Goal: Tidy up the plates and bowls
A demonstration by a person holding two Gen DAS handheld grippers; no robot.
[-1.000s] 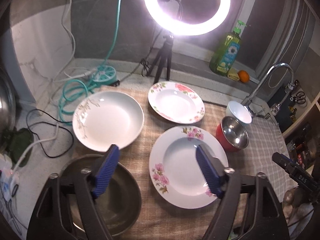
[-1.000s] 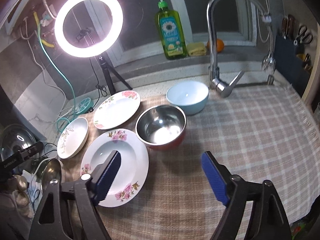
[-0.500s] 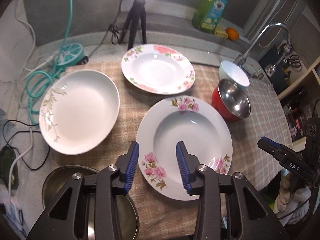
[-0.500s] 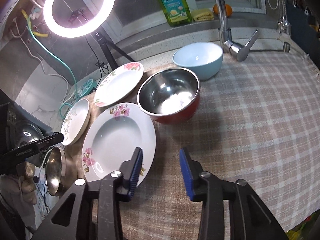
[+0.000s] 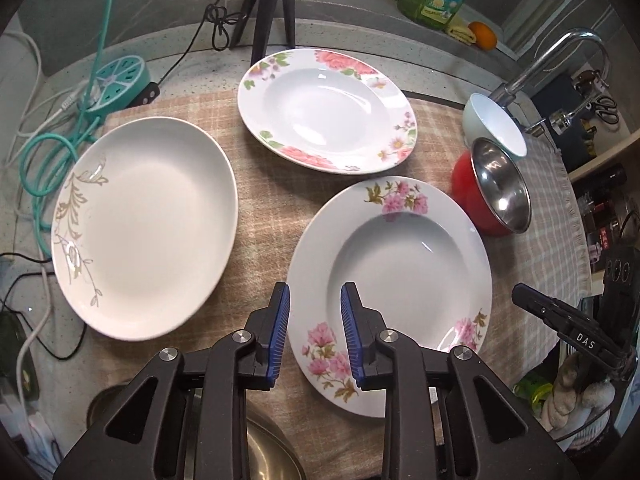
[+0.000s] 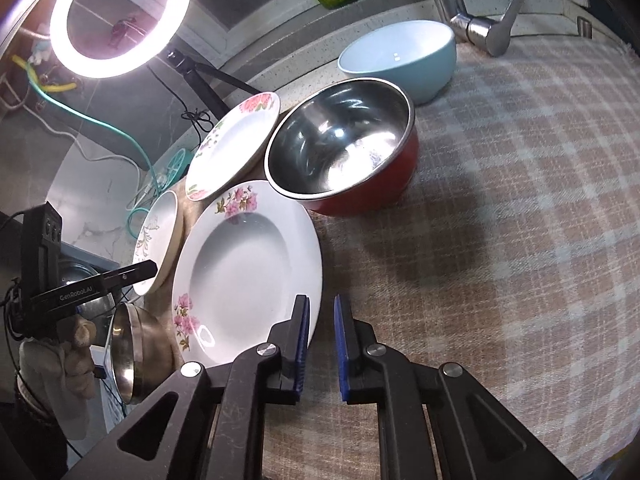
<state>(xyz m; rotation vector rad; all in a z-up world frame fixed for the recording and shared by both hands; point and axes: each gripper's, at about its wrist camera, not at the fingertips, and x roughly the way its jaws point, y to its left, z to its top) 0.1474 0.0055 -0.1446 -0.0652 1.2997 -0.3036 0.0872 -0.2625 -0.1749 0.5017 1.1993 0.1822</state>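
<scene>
Left wrist view: the near floral plate [image 5: 400, 280] lies flat on the checked cloth [image 5: 272, 200]. Since a second ago the left gripper [image 5: 314, 336] has dropped over its left rim, fingers narrowing, not yet pinching. The right gripper [image 6: 320, 344] closes beside its right edge on nothing, so a two-handed lift looks imminent.

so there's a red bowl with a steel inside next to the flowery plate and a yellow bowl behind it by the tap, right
Not quite: the bowl behind it by the tap is light blue, not yellow. The right wrist view shows this clearly. The rest holds: the red bowl has a steel inside and sits next to the flowery plate.
</scene>
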